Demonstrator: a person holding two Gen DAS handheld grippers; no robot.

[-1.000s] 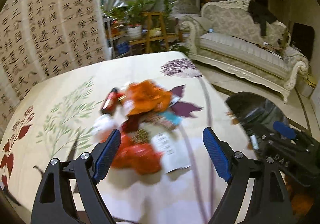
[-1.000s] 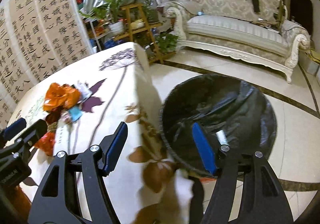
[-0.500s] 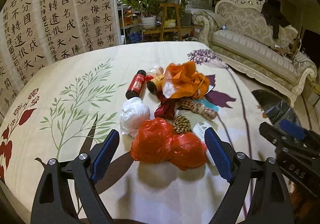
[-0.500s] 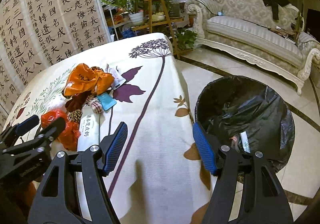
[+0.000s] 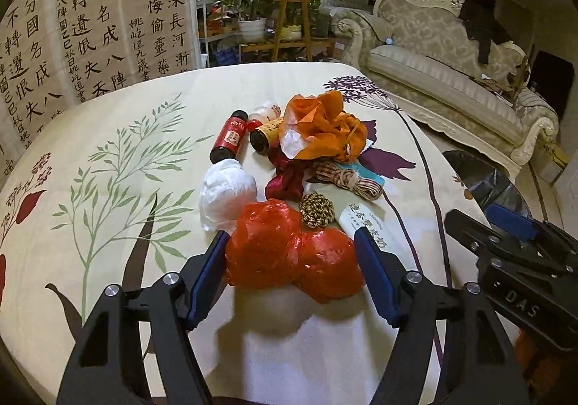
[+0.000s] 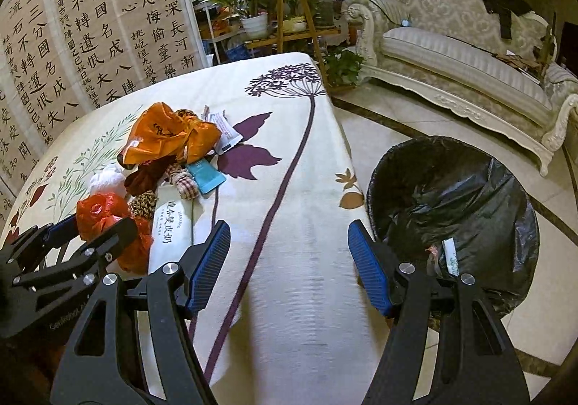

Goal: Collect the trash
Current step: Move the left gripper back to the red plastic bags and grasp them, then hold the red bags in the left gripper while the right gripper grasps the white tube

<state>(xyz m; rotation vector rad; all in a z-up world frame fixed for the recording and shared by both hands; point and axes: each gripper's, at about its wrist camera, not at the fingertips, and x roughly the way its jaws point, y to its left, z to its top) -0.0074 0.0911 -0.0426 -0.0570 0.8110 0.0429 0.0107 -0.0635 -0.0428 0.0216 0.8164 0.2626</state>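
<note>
A heap of trash lies on the floral tablecloth (image 5: 108,166). Nearest is a crumpled red plastic bag (image 5: 289,249), with a white wad (image 5: 225,195), a red bottle (image 5: 229,139), an orange bag (image 5: 321,126), a rope ball (image 5: 317,210) and a paper packet (image 5: 368,220) behind it. My left gripper (image 5: 290,278) is open, its blue pads on either side of the red bag. My right gripper (image 6: 289,264) is open and empty above the table's right part, next to the black-lined trash bin (image 6: 451,202). The red bag (image 6: 104,217) also shows in the right wrist view.
The bin stands on the tiled floor off the table's right edge, with some scraps inside. A calligraphy screen (image 5: 90,18) stands behind the table. Potted plants on a wooden stand (image 5: 281,22) and a pale sofa (image 5: 451,72) are at the back.
My left gripper moved forward until its pads flank the red bag. My right gripper swung left from over the bin to above the table.
</note>
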